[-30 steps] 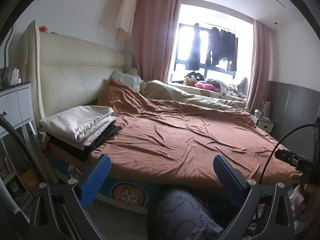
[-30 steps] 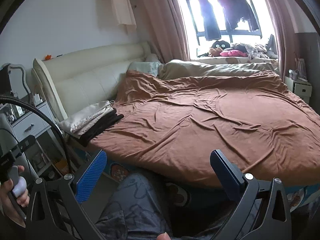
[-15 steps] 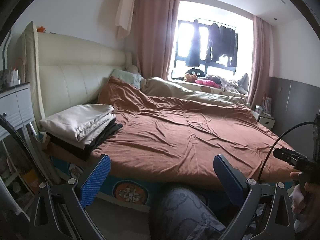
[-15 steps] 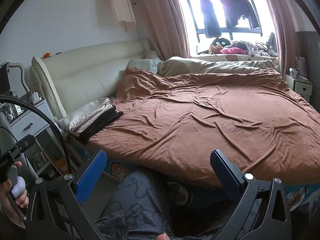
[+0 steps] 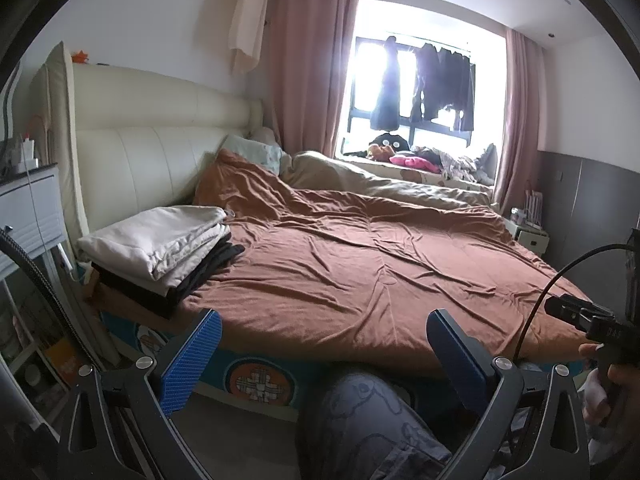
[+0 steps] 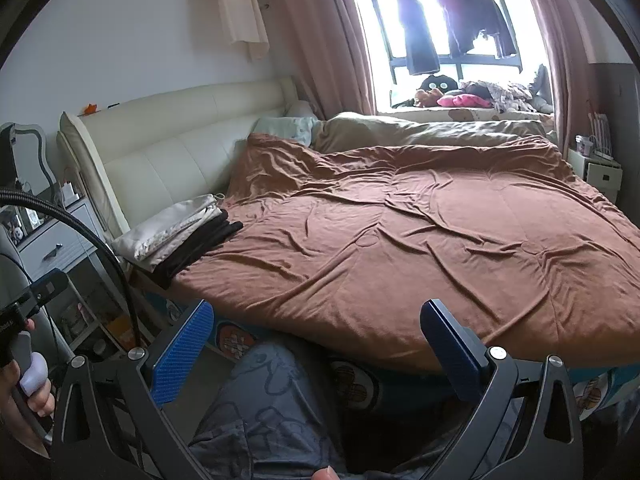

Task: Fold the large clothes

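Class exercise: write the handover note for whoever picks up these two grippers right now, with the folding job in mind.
Left gripper: open, empty, held off the bed's near edge.
Right gripper: open, empty, likewise.
Stack of folded clothes, cream on top, dark beneath, sits on the near corner by the headboard.
Brown duvet is spread over the bed, rumpled; no loose garment lies on it.
Done: that stack.
Left: cannot tell; more clothes hang at the window.

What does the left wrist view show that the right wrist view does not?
Only the left wrist view shows the person's right hand on its handle. Only the right wrist view shows the left hand and a mirror. Both share the brown duvet, the folded stack and open, empty grippers: left gripper, right gripper.
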A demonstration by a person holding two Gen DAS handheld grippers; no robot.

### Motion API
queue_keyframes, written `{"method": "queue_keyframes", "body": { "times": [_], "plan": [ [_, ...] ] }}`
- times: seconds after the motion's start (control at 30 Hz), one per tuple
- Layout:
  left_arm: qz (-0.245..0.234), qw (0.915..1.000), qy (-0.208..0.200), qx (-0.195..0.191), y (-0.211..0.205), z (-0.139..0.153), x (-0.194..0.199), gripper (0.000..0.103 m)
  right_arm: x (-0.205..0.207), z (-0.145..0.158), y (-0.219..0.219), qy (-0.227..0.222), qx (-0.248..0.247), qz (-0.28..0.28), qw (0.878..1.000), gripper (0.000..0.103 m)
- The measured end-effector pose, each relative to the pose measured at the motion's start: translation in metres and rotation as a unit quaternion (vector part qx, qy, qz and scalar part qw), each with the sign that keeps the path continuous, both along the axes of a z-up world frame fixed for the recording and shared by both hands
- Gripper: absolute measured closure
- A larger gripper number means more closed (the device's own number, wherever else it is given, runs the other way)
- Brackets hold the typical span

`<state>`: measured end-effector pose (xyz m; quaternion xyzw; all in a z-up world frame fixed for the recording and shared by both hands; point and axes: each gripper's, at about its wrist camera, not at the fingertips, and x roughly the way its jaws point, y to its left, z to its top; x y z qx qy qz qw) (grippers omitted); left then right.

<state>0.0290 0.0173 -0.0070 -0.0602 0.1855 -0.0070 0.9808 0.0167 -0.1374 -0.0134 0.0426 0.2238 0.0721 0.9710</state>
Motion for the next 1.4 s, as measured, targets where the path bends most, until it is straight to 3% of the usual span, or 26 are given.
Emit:
{"method": "queue_keyframes", "body": {
  "times": [1.4],
  "plan": [
    [0.019, 0.9995, 0.008, 0.026, -0.002, -0.007, 0.003, 0.0, -0.003, 0.003, -0.018, -0.005, -0.029, -0.001, 1.0, 0.0]
  ]
}}
